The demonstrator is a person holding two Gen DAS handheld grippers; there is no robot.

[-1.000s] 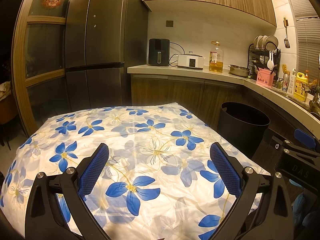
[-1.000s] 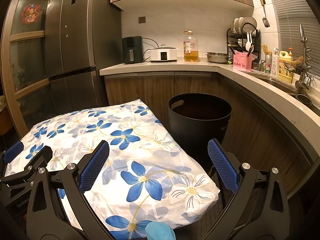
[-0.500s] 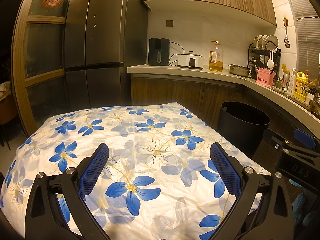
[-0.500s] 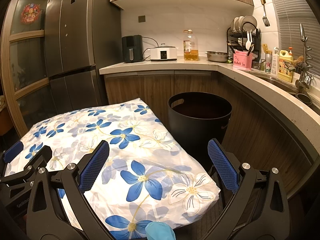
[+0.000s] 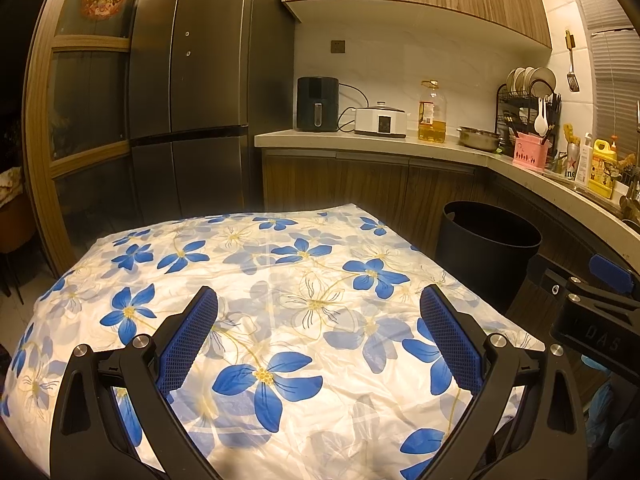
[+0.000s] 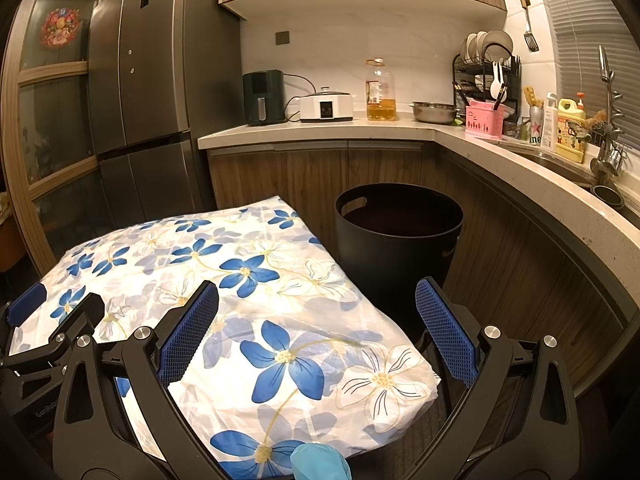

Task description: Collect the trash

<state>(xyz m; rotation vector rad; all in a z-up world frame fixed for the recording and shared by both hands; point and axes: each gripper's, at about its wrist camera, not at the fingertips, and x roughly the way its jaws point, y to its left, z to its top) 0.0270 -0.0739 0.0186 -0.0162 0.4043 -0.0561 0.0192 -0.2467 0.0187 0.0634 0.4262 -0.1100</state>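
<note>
A table with a white cloth with blue flowers [image 5: 280, 280] fills the near view; it also shows in the right wrist view [image 6: 240, 280]. A black round bin [image 6: 400, 248] stands on the floor right of the table, also in the left wrist view [image 5: 488, 244]. My left gripper [image 5: 320, 332] is open and empty above the cloth. My right gripper [image 6: 318, 332] is open and empty above the table's right corner. A light blue object [image 6: 320, 462] sits at the bottom edge between the right gripper's arms; I cannot tell what it is. No trash shows on the cloth.
A dark fridge [image 5: 192, 100] stands behind the table. A worktop [image 6: 360, 126] runs along the back and right with an air fryer, cooker, oil bottle [image 6: 380, 92], pan, dish rack and sink. Wooden cabinets [image 6: 520, 260] stand close to the bin.
</note>
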